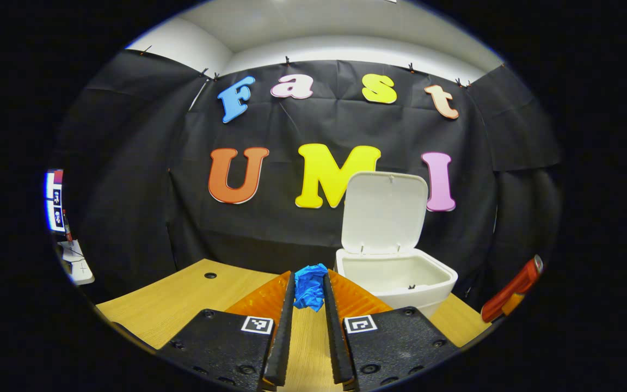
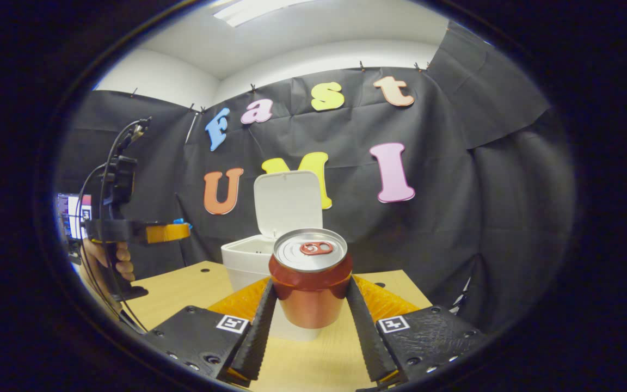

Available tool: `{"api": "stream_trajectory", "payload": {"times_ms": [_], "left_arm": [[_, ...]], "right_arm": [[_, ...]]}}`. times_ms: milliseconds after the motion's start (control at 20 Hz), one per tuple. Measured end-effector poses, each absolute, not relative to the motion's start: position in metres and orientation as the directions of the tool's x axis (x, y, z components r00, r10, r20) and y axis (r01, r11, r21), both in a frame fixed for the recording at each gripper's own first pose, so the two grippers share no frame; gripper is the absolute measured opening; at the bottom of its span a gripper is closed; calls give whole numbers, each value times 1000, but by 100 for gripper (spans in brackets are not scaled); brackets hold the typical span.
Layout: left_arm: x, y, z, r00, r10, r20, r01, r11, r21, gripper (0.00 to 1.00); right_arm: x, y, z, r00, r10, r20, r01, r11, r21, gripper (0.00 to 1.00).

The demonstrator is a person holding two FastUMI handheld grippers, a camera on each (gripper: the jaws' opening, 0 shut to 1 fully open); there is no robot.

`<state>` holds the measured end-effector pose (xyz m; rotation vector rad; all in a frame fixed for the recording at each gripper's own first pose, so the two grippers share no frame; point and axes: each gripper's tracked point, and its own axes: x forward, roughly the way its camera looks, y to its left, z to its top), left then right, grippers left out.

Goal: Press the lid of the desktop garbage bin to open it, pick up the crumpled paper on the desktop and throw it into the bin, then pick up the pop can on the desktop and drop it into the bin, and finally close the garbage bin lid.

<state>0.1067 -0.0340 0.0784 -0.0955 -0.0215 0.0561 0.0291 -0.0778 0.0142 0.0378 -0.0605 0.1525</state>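
The white desktop bin (image 1: 395, 283) stands on the wooden table with its lid (image 1: 384, 212) swung upright and open. My left gripper (image 1: 308, 280) is shut on a blue crumpled paper (image 1: 310, 291) at its fingertips, raised above the table just left of the bin. In the right gripper view, my right gripper (image 2: 311, 286) is shut on a red pop can (image 2: 309, 283), upright, in front of the bin (image 2: 243, 261) and its lid (image 2: 287, 204). There the left gripper (image 2: 180, 228), held by a hand (image 2: 120, 261), hangs to the bin's left with the blue paper (image 2: 183, 222) at its tip.
The wooden table (image 1: 183, 299) has a small round hole (image 1: 210, 275) near its back edge. A lit screen (image 1: 55, 198) stands past the table's left side. Cables (image 2: 93, 207) hang from the left gripper.
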Motion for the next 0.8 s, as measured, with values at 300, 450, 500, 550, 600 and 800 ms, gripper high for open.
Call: {"api": "stream_trajectory", "payload": {"times_ms": [300,450,500,550,600,800], "left_arm": [[165,-86,113,997,27,74,-21,996,-82,33],[196,-120,122,996,-27,86,32,998,-62,33],[204,-129,123,995,-39,89,42,998,-40,33],[211,-139,125,993,-60,97,62,998,-18,33],[217,-150,124,991,-88,101,91,996,-17,33],[228,-167,100,994,-105,44,107,992,-62,35]], "right_arm": [[28,-96,13,981,177,85,-182,982,56,71],[26,-113,19,982,154,110,-161,985,62,71],[25,-116,22,981,153,122,-162,984,69,71],[25,-117,22,979,156,128,-167,983,77,71],[26,-119,22,980,154,126,-165,983,84,71],[16,-131,30,985,85,151,-91,995,38,71]]}}
